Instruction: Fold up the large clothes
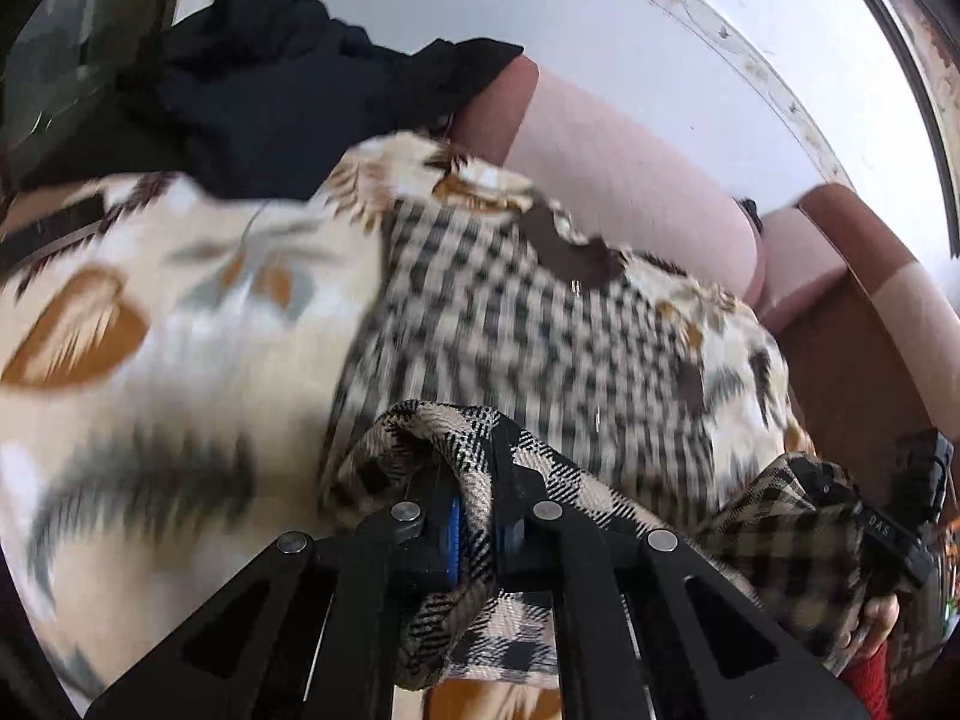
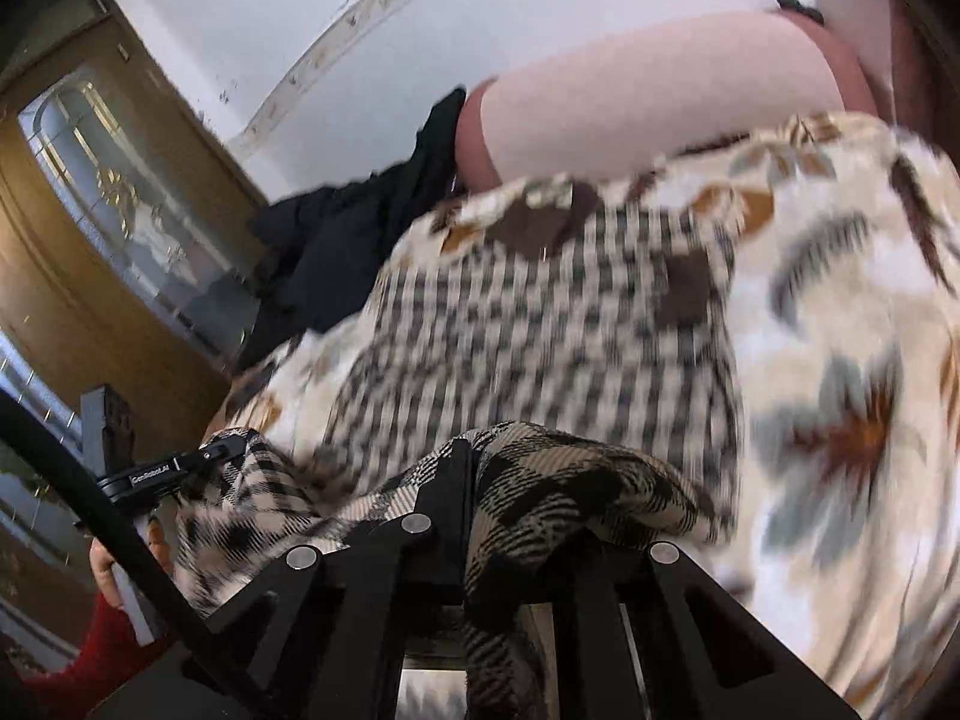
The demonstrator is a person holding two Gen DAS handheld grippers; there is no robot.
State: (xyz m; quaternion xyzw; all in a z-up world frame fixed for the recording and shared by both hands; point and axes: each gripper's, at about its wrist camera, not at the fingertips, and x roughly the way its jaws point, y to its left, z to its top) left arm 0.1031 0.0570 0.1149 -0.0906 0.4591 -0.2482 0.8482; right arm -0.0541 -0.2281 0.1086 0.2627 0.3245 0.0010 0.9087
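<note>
I have the plaid garment (image 1: 516, 324) pinched at its near edge in both grippers, the left gripper (image 1: 477, 531) with its fingers clamped on a thick fold, the right gripper (image 2: 471, 480) with its fingers closed on the bunched corner next to it. The rest of the garment lies spread over the patterned blanket (image 1: 150, 312) on the sofa (image 1: 612, 168), its far edge near the backrest.

My main worry is uneven grip: the left holds a rolled wad, not a clean edge, so a layer could slide out as I carry it over and the fold would land crooked. Both views are blurred, so a fast swing could drag the cloth off square or pull the blanket up with it. The blanket is soft and loose, so it may wrinkle underneath.

A black garment (image 1: 258, 96) is heaped at the far left, touching the blanket near the plaid's far corner; folding too far that way could catch it. Beyond it stands a wooden door (image 2: 102, 198)
</note>
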